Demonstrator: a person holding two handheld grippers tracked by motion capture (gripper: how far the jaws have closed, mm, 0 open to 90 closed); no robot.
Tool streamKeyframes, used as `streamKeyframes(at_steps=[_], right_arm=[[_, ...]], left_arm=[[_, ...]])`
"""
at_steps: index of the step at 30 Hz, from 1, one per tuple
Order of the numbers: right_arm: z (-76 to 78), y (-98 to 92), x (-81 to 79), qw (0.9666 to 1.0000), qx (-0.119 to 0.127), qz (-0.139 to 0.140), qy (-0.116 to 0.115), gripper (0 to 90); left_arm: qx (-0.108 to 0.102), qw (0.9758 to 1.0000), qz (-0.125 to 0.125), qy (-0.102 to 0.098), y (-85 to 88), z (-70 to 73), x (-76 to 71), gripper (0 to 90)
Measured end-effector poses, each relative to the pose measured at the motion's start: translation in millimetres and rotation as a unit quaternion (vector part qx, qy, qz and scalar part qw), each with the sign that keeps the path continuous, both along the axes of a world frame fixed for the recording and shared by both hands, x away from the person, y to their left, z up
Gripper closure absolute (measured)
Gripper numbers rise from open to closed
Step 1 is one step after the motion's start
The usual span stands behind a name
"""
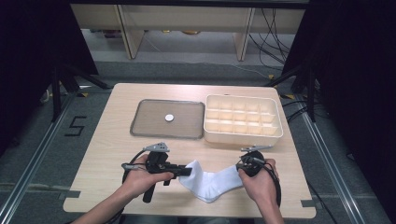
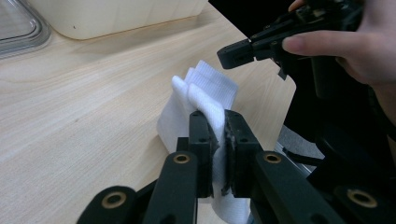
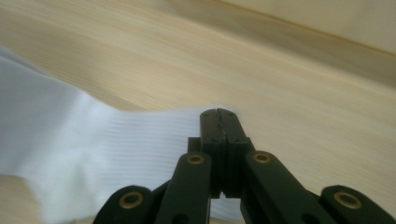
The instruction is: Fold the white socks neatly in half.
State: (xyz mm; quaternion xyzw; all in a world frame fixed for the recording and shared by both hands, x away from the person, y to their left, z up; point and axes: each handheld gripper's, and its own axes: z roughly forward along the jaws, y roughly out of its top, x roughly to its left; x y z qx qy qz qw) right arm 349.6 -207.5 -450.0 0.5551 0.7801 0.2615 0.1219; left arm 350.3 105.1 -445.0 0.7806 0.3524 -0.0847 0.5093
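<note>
A white sock [image 1: 212,182] lies near the table's front edge, stretched between my two grippers. My left gripper [image 1: 186,171] points right and is shut on one end of it. In the left gripper view, white fabric [image 2: 205,93] is pinched between the jaws of the left gripper [image 2: 217,122] and bunches up beyond them. My right gripper [image 1: 241,167] is at the sock's other end. In the right gripper view, the right gripper [image 3: 218,113] has its jaws pressed together at the sock's [image 3: 107,149] straight edge, pinching it at the tips. The right gripper [image 2: 233,53] also appears at the top of the left gripper view, held by a hand.
A grey tray [image 1: 140,128] at mid-table holds a small white disc [image 1: 169,117]. To its right stands a cream box [image 1: 243,136] divided into several compartments. Bare wood lies between these and the sock. The box wall [image 2: 116,18] and a tray corner [image 2: 18,28] appear in the left gripper view.
</note>
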Motion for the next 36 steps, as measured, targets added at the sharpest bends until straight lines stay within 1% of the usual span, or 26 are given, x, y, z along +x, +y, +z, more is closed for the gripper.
streamKeyframes(at_steps=[1, 2, 3, 4, 5, 7, 8, 10, 11, 13, 15, 16, 17, 18, 21, 22, 23, 25, 26, 27, 29, 30, 31, 33, 34, 36], right_arm=[[-4.9, -5.7, 1.1, 0.9999, -0.011, 0.003, 0.009, 90.0], [-4.9, -5.7, 1.1, 0.9999, -0.011, 0.003, 0.009, 90.0], [-9.8, -8.0, 1.5, 0.9998, -0.003, 0.0, 0.018, 90.0], [-14.7, -11.1, 2.5, 0.9998, -0.006, -0.005, 0.017, 89.5], [-16.4, -13.5, 3.5, 0.9997, -0.012, -0.01, 0.018, 89.3], [-19.1, -17.1, 5.5, 0.9993, -0.023, -0.027, 0.011, 89.2], [-20.4, -17.9, 6.7, 0.9992, -0.026, -0.029, 0.013, 89.2], [-24.7, -17.8, 9.2, 0.999, -0.029, -0.026, 0.02, 89.2], [-26.9, -17.6, 10.2, 0.9991, -0.029, -0.019, 0.023, 89.2], [-29.8, -14.6, 10.8, 0.9988, -0.033, -0.018, 0.03, 89.2], [-32.6, -11.7, 10.9, 0.9988, -0.03, -0.012, 0.037, 89.3], [-33.5, -10.8, 11.1, 0.9989, -0.031, -0.007, 0.033, 89.3], [-33.4, -8.6, 10.2, 0.9989, -0.027, -0.01, 0.037, 89.2], [-33.7, -7.3, 10.3, 0.999, -0.03, -0.007, 0.033, 89.2], [-34.2, -2.0, 9.5, 0.9989, -0.029, 0.0, 0.036, 88.9], [-34.6, -0.3, 9.2, 0.999, -0.028, 0.001, 0.034, 88.8], [-34.5, 1.0, 8.9, 0.9988, -0.03, 0.004, 0.038, 88.8], [-34.8, 4.2, 8.1, 0.9987, -0.029, 0.003, 0.041, 88.7], [-35.2, 5.5, 8.2, 0.9989, -0.028, 0.006, 0.038, 88.7], [-35.1, 7.7, 7.6, 0.9988, -0.026, 0.0, 0.041, 88.6], [-34.9, 8.9, 7.6, 0.9986, -0.032, 0.012, 0.039, 88.4], [-34.5, 10.7, 7.2, 0.9986, -0.03, 0.01, 0.041, 88.4], [-35.3, 11.4, 8.1, 0.9987, -0.029, 0.017, 0.038, 88.4], [-34.2, 14.5, 6.9, 0.9985, -0.03, 0.01, 0.044, 88.2], [-34.8, 14.9, 7.9, 0.9986, -0.032, 0.014, 0.039, 88.2], [-34.5, 16.8, 7.6, 0.9985, -0.034, 0.012, 0.042, 88.1]], left_arm=[[-0.001, 1.0, 0.0, 0.002, -0.8, -0.5, 0.4, 82.8], [-0.001, 1.0, 0.0, 0.002, -0.8, -0.5, 0.4, 82.7], [-0.005, 1.0, 0.0, 0.004, -1.5, -1.0, 0.7, 82.7], [-0.004, 1.0, 0.001, 0.004, -1.5, -1.2, 0.7, 82.8], [-0.003, 1.0, 0.0, 0.005, -1.3, -1.4, 0.9, 82.7], [0.001, 1.0, 0.003, 0.004, -0.7, -1.1, 0.9, 82.7], [0.001, 1.0, 0.0, 0.004, 0.1, -1.2, 1.5, 82.7], [0.004, 1.0, 0.005, 0.001, 0.8, -1.0, 1.9, 82.7], [0.005, 1.0, 0.004, 0.0, 1.3, -1.0, 2.2, 82.7], [0.003, 1.0, 0.007, 0.001, 1.2, -0.9, 2.3, 82.7], [0.002, 1.0, 0.008, 0.0, 1.2, -0.6, 2.5, 82.7], [0.002, 1.0, 0.007, 0.001, 1.4, -0.3, 2.8, 82.7], [0.002, 1.0, 0.008, -0.001, 1.3, -0.2, 3.0, 82.7], [0.002, 1.0, 0.008, -0.002, 1.2, 0.0, 3.3, 82.7], [0.001, 0.9999, 0.01, -0.002, 0.8, 0.3, 3.4, 82.6], [-0.002, 1.0, 0.006, -0.002, 0.8, -0.1, 3.8, 82.7], [-0.001, 1.0, 0.007, -0.002, 0.7, -0.1, 3.6, 82.6], [-0.001, 1.0, 0.006, -0.002, 0.6, -0.2, 3.6, 82.7], [0.0, 1.0, 0.006, -0.002, 0.6, -0.3, 3.6, 82.7], [0.003, 1.0, 0.007, -0.002, 0.6, 0.0, 3.4, 82.7], [0.002, 1.0, 0.009, -0.002, 0.1, -0.1, 3.2, 82.7], [0.003, 1.0, 0.009, -0.002, 0.0, 0.0, 3.3, 82.6], [0.002, 1.0, 0.009, -0.002, -0.1, -0.1, 3.6, 82.7], [0.005, 0.9999, 0.009, -0.003, 0.1, -0.3, 4.3, 82.6], [0.002, 1.0, 0.004, -0.001, 0.2, -0.7, 5.1, 82.7], [0.002, 1.0, 0.006, 0.0, -0.5, -1.2, 5.2, 82.7]])
